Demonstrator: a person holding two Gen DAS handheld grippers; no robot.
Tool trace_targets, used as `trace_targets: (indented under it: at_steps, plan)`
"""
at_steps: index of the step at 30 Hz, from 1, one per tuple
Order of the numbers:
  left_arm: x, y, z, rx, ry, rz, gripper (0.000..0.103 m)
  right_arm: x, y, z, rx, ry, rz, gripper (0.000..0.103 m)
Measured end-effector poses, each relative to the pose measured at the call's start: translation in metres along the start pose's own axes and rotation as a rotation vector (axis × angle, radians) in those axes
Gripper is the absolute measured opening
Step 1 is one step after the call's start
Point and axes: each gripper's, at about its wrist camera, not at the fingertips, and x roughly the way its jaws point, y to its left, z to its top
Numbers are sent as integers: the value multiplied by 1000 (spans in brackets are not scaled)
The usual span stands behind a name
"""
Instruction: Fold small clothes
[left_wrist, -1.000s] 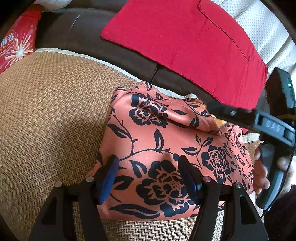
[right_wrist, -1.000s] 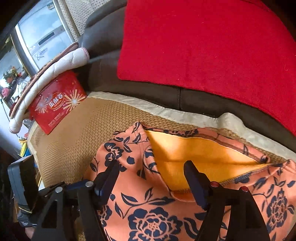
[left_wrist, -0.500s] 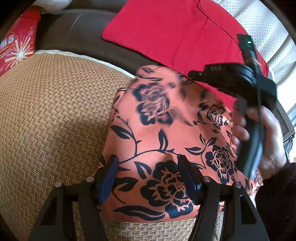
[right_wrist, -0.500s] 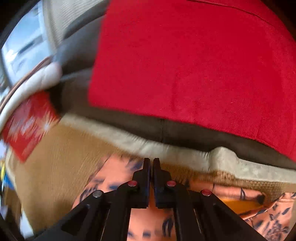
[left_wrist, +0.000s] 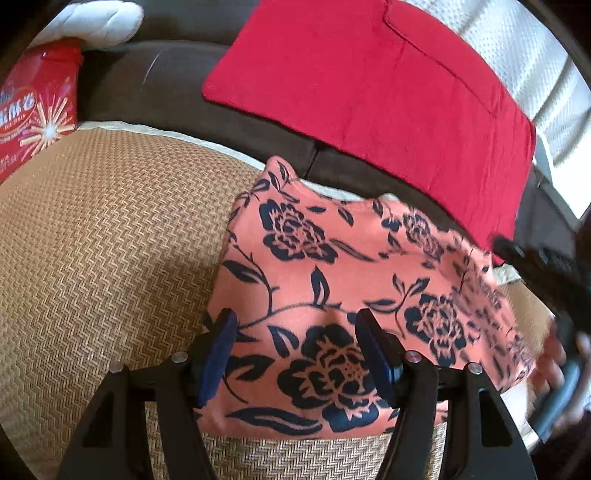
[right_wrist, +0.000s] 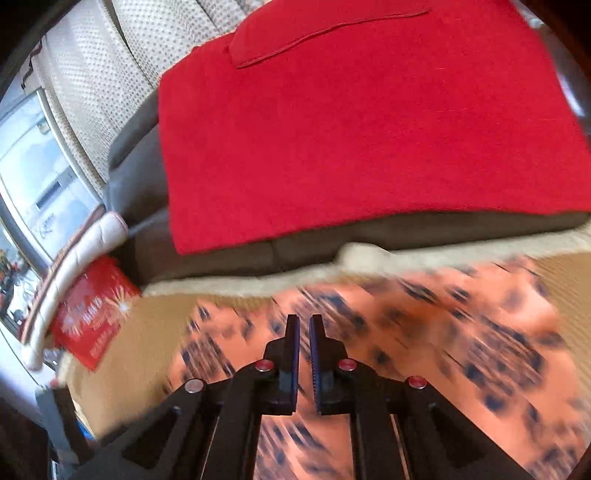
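Honestly, your left tool (left_wrist: 295, 354) gapes wide over the floral garment (left_wrist: 332, 295) while the right tool (right_wrist: 303, 325) looks nearly pinched together, so a fast swing could drag that fold loose.

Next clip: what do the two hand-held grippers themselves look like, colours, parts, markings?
Both are matte black plastic with angular linkage arms. The left hand-held gripper has dark blue pads and silver pivot screws. The right hand-held gripper has blue ribbed pads, with red and silver screws. No cables or markings are readable.
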Motion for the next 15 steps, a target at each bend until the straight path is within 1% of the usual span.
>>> trace_targets:
  at_steps: [1, 2, 4, 5, 6, 7, 8, 9, 10, 11, 12, 13, 14, 15]
  plan:
    - [2, -2, -2, 6, 7, 7, 67, -15, -10, -16, 8, 3, -20, 8]
    - [3, -5, -5, 11, 14, 11, 67, -24, -16, -22, 17, 4, -31, 8]
    - [4, -12, -9, 33, 22, 28, 67, -41, -32, -48, 54, 11, -67, 8]
    - [5, -17, -13, 54, 24, 40, 71, -45, -38, -55, 69, 13, -73, 8]
    - [6, -24, -17, 96, 29, 57, 73, -47, -43, -65, 91, 19, -86, 8]
    - [9, -29, -20, 128, 30, 71, 78, -46, -51, -77, 112, 45, -120, 15]
    - [11, -33, -23, 161, 31, 91, 81, -40, -57, -86, 123, 91, -152, 24]
    - [15, -40, -28, 203, 35, 121, 82, -33, -62, -93, 133, 141, -167, 24]
    - [17, -44, -31, 227, 36, 140, 82, -32, -65, -99, 141, 145, -150, 24]
    - [18, -47, -33, 249, 32, 158, 82, -36, -64, -98, 137, 129, -149, 24]
    - [18, -50, -35, 264, 24, 173, 82, -40, -63, -96, 142, 137, -155, 24]
    - [18, -51, -36, 267, 21, 176, 82, -48, -64, -92, 162, 124, -143, 25]
    - [20, -53, -36, 265, 20, 175, 82, -58, -64, -90, 176, 82, -129, 25]
    - [20, -52, -36, 261, 20, 169, 82, -67, -65, -89, 177, 50, -135, 26]
